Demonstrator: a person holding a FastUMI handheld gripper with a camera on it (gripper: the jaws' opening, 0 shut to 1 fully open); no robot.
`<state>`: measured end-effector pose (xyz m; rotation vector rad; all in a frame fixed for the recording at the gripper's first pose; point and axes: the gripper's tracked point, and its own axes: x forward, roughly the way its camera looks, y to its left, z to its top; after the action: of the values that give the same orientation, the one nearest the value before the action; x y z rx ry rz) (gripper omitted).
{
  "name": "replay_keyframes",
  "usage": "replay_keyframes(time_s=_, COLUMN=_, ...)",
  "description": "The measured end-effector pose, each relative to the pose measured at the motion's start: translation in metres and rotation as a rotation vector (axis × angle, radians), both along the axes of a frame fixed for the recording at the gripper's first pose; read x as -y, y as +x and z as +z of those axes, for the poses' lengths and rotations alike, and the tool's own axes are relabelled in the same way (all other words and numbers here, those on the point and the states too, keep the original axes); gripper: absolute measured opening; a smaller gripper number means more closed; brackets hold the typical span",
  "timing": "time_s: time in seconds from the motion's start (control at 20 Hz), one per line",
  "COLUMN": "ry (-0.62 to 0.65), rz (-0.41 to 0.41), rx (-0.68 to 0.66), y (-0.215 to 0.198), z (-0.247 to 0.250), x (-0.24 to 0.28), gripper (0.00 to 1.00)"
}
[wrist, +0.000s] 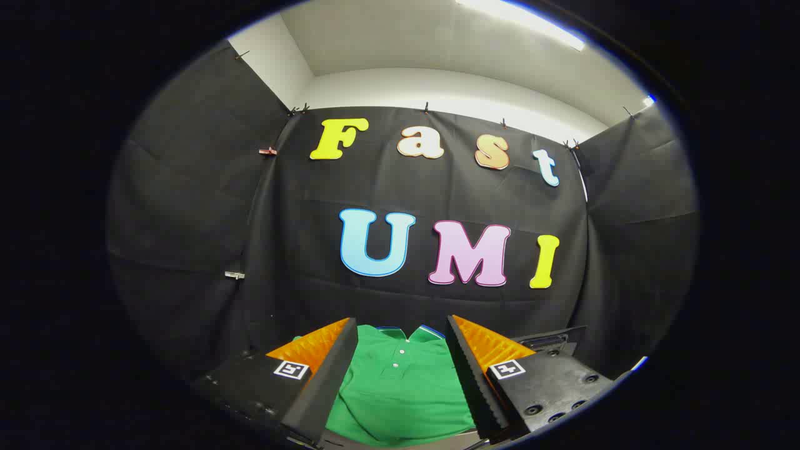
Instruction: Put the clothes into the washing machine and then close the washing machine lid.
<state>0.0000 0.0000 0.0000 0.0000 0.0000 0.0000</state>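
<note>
Gripper [400, 350] fingers held apart, nothing grasped | green button-collared polo shirt [400, 387] seen lying between and below them, collar pointing away | descent judged next.

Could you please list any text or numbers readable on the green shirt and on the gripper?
Green shirt: no print or label shows on its visible part.
Square markers on the gripper: coded patterns, no readable words.
The gripper is open, the shirt lying between its fingers.

Recording booth: black cloth walls [187, 206] clipped up beneath a white ceiling [437, 44].
</note>
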Motion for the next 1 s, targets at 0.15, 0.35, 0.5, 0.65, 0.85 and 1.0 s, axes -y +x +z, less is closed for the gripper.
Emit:
replay_keyframes(time_s=0.15, ry=-0.006, rz=-0.004, rx=0.009, y=0.0038, z=0.0014, x=0.0017, gripper=0.89)
replay_keyframes(time_s=0.35, ry=0.001, rz=-0.016, rx=-0.012, y=0.0092, z=-0.0050, x=0.0081, gripper=0.89)
replay_keyframes(time_s=0.5, ry=0.006, rz=-0.020, rx=-0.010, y=0.0097, z=-0.0023, x=0.0107, gripper=0.89)
replay_keyframes(time_s=0.65, ry=0.005, rz=-0.016, rx=-0.012, y=0.0087, z=-0.0031, x=0.0095, gripper=0.89)
replay_keyframes(time_s=0.85, ry=-0.001, rz=-0.006, rx=-0.014, y=0.0052, z=-0.0031, x=0.0077, gripper=0.89)
replay_keyframes(time_s=1.0, ry=-0.006, rz=0.005, rx=-0.020, y=0.0038, z=-0.0046, x=0.0042, gripper=0.89)
